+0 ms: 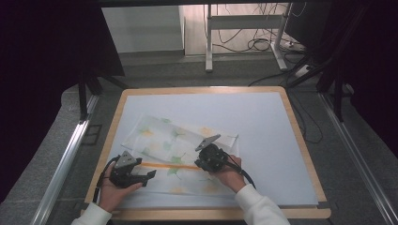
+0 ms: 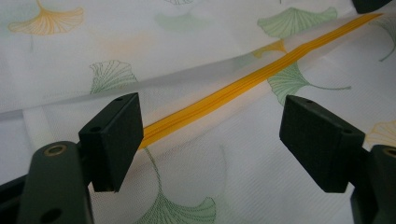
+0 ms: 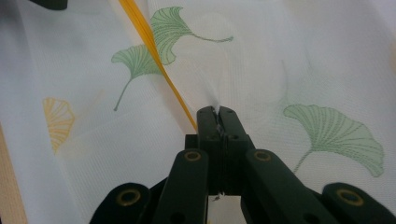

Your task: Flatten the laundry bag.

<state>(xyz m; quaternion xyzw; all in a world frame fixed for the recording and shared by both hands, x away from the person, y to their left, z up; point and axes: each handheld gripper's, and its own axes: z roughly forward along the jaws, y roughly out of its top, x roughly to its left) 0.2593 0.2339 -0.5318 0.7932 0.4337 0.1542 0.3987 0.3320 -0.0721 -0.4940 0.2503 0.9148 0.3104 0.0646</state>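
Observation:
A white mesh bag (image 1: 180, 140) printed with green and yellow ginkgo leaves lies flat on the table mat. An orange zipper (image 1: 169, 165) runs across it between the two grippers. My left gripper (image 1: 151, 174) rests at the zipper's left end. In the left gripper view its jaws (image 2: 210, 140) stand wide open over the zipper (image 2: 243, 86), the pads (image 2: 116, 135) clear of the cloth. My right gripper (image 1: 197, 164) is at the zipper's right end. It (image 3: 217, 112) is shut on a pinch of the bag's mesh right beside the zipper (image 3: 154, 51).
The bag sits on a pale blue mat (image 1: 263, 122) over a wooden-edged table (image 1: 300, 140). Bare mat lies to the right of and behind the bag. Metal rails (image 1: 65, 159) flank the table, and a desk frame with cables (image 1: 248, 42) stands beyond it.

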